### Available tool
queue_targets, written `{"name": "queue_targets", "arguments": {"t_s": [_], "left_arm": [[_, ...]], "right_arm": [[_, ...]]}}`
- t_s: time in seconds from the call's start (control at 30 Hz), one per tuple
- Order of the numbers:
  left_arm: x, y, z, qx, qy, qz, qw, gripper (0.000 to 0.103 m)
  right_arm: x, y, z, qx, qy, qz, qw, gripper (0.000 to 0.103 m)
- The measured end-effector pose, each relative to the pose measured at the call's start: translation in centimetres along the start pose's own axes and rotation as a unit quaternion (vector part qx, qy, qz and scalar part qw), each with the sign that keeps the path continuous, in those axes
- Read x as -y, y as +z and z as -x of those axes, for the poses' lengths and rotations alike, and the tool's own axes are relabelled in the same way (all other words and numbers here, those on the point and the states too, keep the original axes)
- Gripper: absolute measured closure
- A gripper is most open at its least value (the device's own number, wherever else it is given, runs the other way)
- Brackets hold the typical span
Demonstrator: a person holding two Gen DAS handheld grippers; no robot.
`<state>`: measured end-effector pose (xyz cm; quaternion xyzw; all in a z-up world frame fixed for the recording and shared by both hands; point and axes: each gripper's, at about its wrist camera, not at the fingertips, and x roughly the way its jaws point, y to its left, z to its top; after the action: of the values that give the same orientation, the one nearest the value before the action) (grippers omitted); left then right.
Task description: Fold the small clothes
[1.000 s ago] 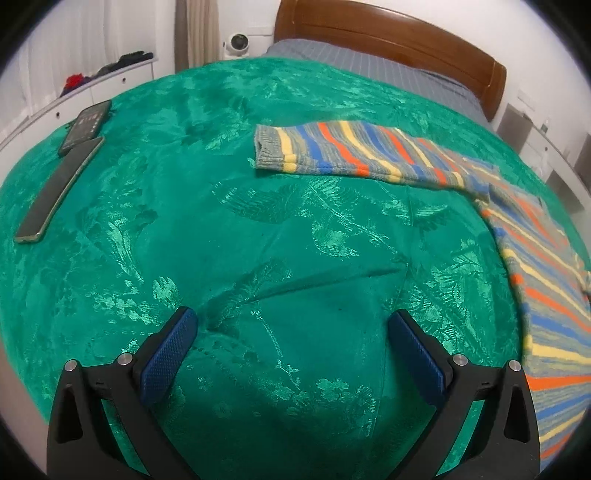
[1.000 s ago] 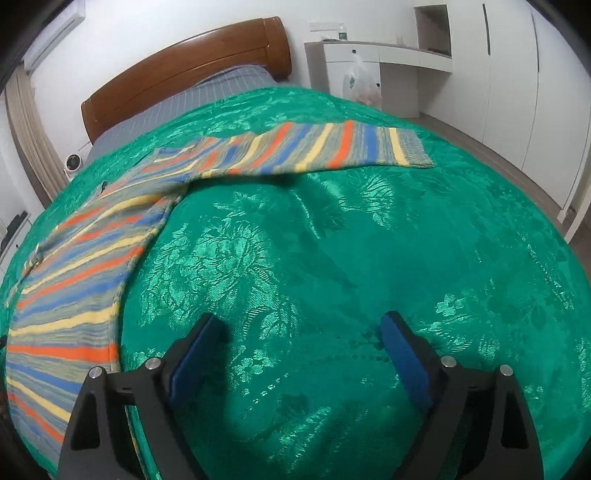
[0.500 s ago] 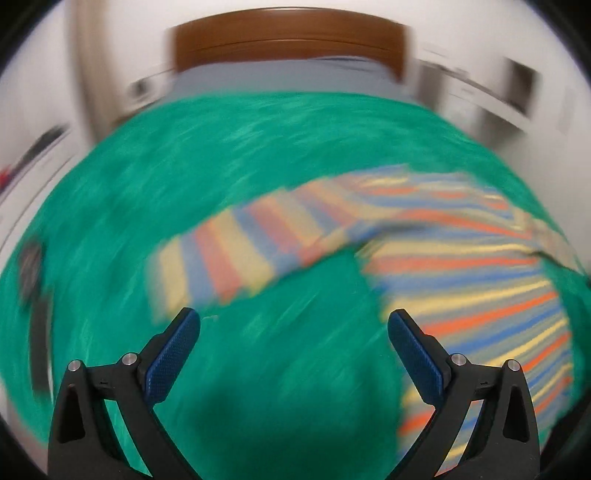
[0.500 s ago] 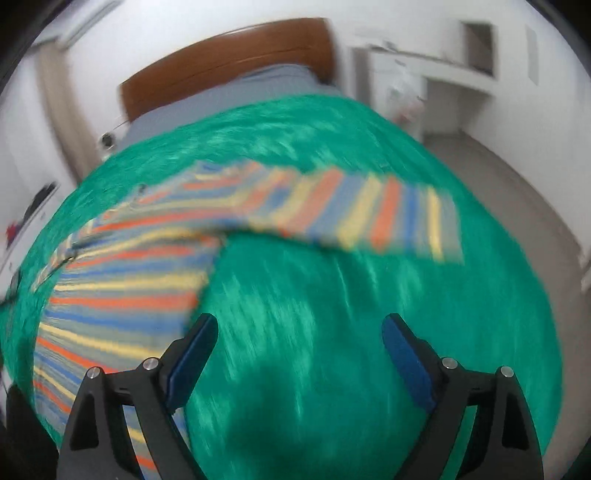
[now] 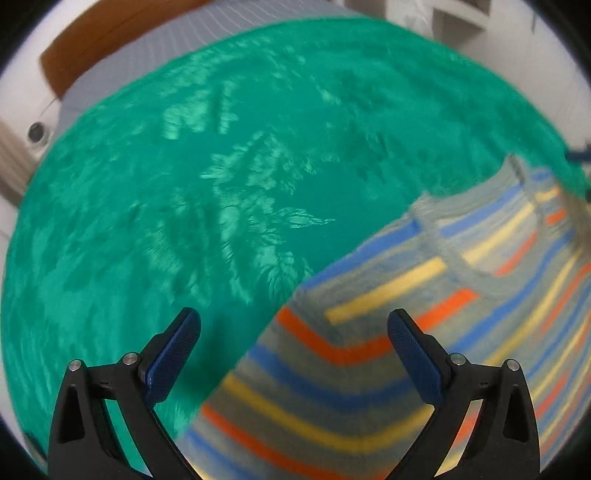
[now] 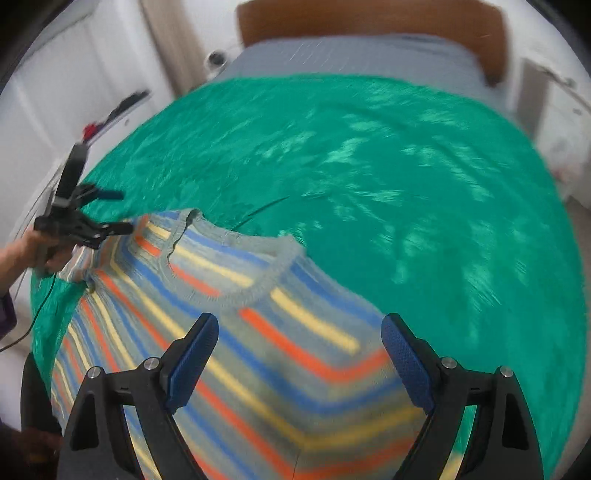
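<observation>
A sweater (image 5: 424,354) is showing a grey ground crossed by narrow stripes of orange, blue and yellow, with a plain grey ribbed band running round its neck opening (image 6: 266,273). The bedspread (image 5: 207,177) under it is showing a glossy emerald green, woven with a paler leaf and flower pattern that is catching the light. Toward the head edge of the bed, a pillow (image 6: 354,55) is showing grey with fine stripes, and the headboard (image 6: 369,18) is showing warm brown wood. The fingers (image 5: 173,358) are wearing dark blue textured pads on black frames.
</observation>
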<state>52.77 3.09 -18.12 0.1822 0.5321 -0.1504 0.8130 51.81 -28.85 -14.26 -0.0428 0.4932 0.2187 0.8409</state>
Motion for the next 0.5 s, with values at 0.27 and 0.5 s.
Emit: {"name": "queue_targets", "arguments": {"t_s": [0.27,0.5], "left_arm": [[1.5,0.8,-1.0,0.033,-0.017,-0.037,0.9986,0.097],[2.2,2.1,-2.9,0.059,0.053,-0.012,0.9968,0.096]], "right_arm": [[0.2,2.1,-8.6,-0.083,-0.011,0.044,0.996,0.09],[-1.3,3.8,-8.2,-0.035,-0.143,0.065,0.987,0.099]]}}
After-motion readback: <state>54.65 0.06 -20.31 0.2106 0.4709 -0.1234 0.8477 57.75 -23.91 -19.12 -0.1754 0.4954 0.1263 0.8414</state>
